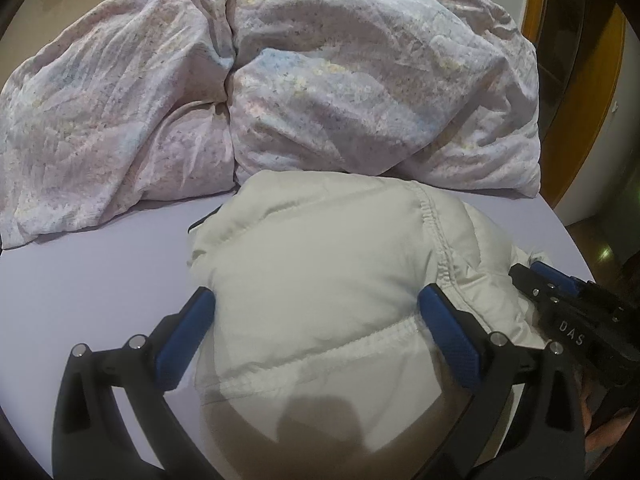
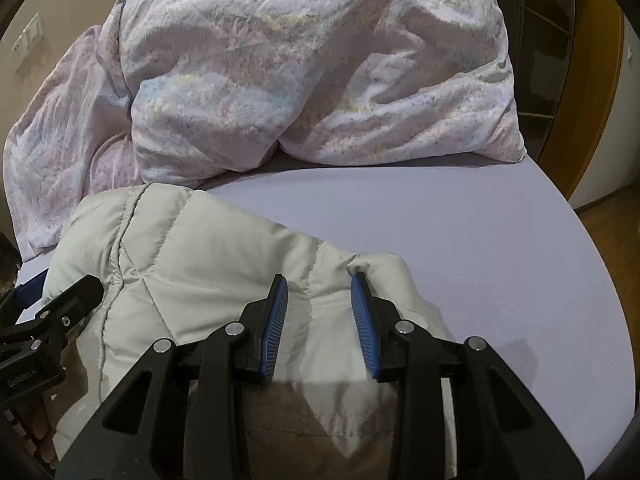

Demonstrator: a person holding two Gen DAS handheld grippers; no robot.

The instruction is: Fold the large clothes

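Between left gripper (image 1: 316, 312) fingers, puffy jacket (image 1: 320, 264), right gripper (image 2: 319, 292) straddling fold

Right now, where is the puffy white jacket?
The puffy white jacket lies on the lilac bed sheet, low in both wrist views, just in front of the crumpled floral duvet.

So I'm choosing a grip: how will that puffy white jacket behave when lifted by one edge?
The white jacket is quilted and puffy, so probably light for its bulk. It slumps in soft folds on the bed sheet, so it will likely droop. Its smooth shell may slip from the right gripper.
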